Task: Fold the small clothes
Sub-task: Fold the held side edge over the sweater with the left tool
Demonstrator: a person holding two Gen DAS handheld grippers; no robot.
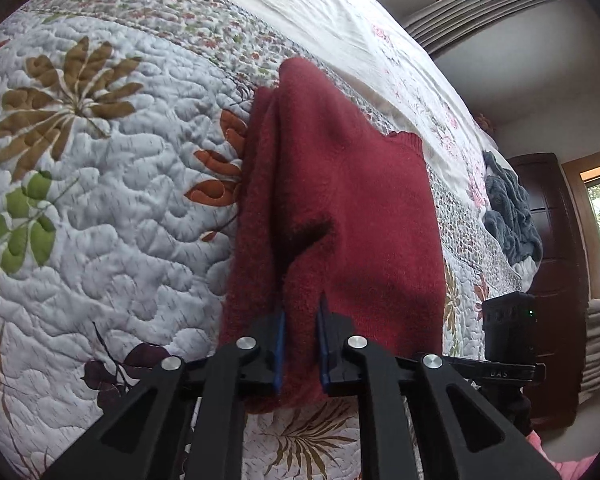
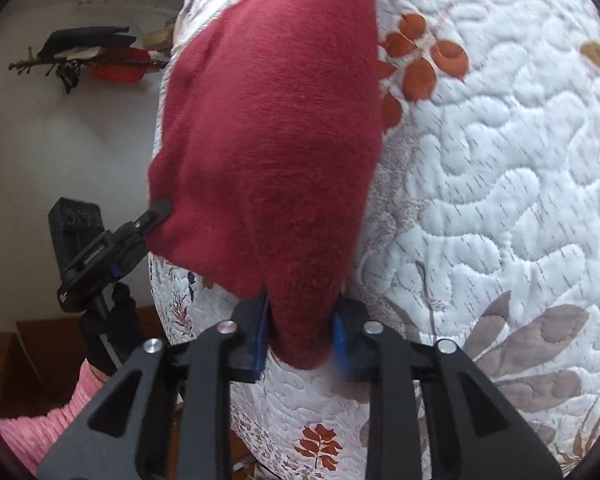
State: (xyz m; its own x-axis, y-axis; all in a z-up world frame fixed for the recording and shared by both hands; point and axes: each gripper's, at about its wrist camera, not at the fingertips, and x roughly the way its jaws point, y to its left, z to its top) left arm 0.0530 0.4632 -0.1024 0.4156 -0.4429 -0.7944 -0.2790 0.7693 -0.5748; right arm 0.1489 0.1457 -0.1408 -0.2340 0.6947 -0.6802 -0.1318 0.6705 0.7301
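Gripping one red sweater (image 1: 332,200), two tools, left tool (image 1: 301,344), right tool (image 2: 300,336), seemingly clamped

Black linkage arms with silver rivets and blue finger pads (image 1: 279,354) are seen; a pink ribbed sleeve (image 2: 48,420) is worn.

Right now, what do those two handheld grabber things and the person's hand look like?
Both the left gripper and right gripper are matte black, with triangular cut-outs, silver rivets and blue pads lining the jaws. The hand wears a black glove above a ribbed pink sleeve.
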